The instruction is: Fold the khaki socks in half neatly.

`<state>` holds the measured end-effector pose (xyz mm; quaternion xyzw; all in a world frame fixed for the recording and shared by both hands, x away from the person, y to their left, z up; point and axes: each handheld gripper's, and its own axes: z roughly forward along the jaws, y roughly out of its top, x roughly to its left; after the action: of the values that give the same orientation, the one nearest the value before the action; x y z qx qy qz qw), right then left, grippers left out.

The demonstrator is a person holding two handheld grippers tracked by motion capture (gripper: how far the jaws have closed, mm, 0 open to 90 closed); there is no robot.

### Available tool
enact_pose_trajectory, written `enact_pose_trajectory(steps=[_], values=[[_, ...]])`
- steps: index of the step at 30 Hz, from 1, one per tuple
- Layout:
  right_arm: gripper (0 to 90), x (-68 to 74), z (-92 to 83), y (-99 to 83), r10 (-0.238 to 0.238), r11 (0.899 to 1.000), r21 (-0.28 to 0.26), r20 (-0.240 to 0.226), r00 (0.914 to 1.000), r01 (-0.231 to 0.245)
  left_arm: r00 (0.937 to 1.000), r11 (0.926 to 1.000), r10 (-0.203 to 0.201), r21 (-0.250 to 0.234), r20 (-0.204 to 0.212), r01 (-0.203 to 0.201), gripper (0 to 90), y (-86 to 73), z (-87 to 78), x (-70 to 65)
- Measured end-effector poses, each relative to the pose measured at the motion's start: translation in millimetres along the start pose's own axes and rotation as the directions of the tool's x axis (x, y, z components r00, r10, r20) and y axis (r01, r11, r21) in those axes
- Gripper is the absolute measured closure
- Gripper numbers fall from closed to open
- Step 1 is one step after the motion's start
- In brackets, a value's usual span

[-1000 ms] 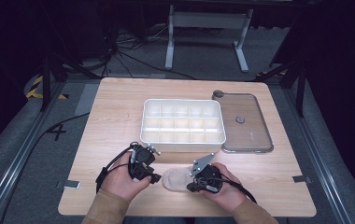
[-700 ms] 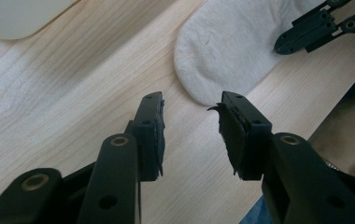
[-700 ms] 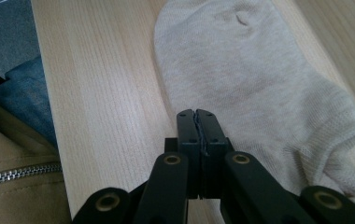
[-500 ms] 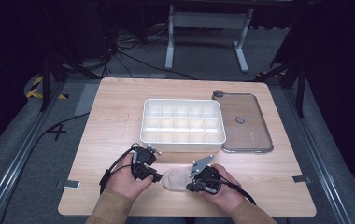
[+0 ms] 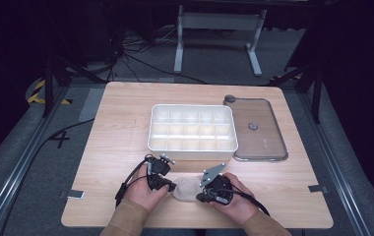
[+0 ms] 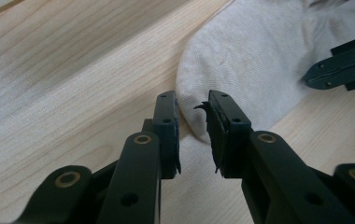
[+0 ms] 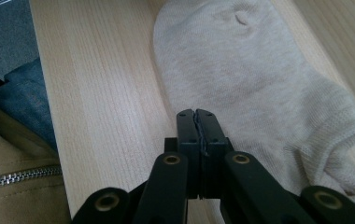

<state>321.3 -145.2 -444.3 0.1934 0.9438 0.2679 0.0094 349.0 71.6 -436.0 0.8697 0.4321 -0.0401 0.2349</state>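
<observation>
The sock (image 5: 185, 188) lies flat at the bench's (image 5: 126, 128) near edge, my right tongs (image 7: 198, 122) clamped on its edge to anchor it while my left tongs (image 6: 192, 123), closing but still apart, straddle its toe.

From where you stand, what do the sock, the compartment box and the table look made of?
Sock: soft cream knit fabric, fine ribbed weave visible, likely cotton.
Compartment box: smooth white, probably moulded plastic, slightly glossy.
Table: pale wood grain, matte; possibly laminate.
</observation>
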Motion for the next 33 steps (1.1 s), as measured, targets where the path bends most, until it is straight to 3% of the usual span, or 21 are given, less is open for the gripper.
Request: enact_pose_trajectory(steps=[13,18,23,26,29,33], values=[[89.7,0.2,0.0,-0.6,0.0,1.0,-0.002,0.004,1.0,0.0,0.9977,0.9983,0.04,0.045,-0.054,-0.037,72.9,3.2,8.4,-12.3],[89.7,-0.4,0.0,-1.2,-0.004,1.0,-0.008,-0.005,1.0,0.004,0.9925,0.9951,0.083,0.062,-0.09,-0.078,71.9,4.2,9.5,-18.6],[89.7,-1.1,0.2,-1.7,-0.004,1.0,-0.012,-0.007,1.0,0.004,0.988,0.9939,0.095,0.068,-0.122,-0.087,72.4,5.0,11.0,-23.8],[89.7,-1.1,0.3,-1.9,-0.003,1.0,-0.014,-0.008,1.0,0.003,0.9874,0.9928,0.1,0.078,-0.123,-0.091,75.1,5.4,11.5,-26.6],[89.7,-1.5,0.2,-2.0,-0.003,1.0,-0.013,-0.008,1.0,0.003,0.9864,0.9921,0.104,0.082,-0.127,-0.095,83.2,5.4,12.1,-29.8],[89.7,-1.6,0.2,-2.1,0.0,1.0,-0.014,-0.008,1.0,0.0,0.986,0.9924,0.106,0.075,-0.129,-0.097,85.1,4.7,12.1,-29.9]])
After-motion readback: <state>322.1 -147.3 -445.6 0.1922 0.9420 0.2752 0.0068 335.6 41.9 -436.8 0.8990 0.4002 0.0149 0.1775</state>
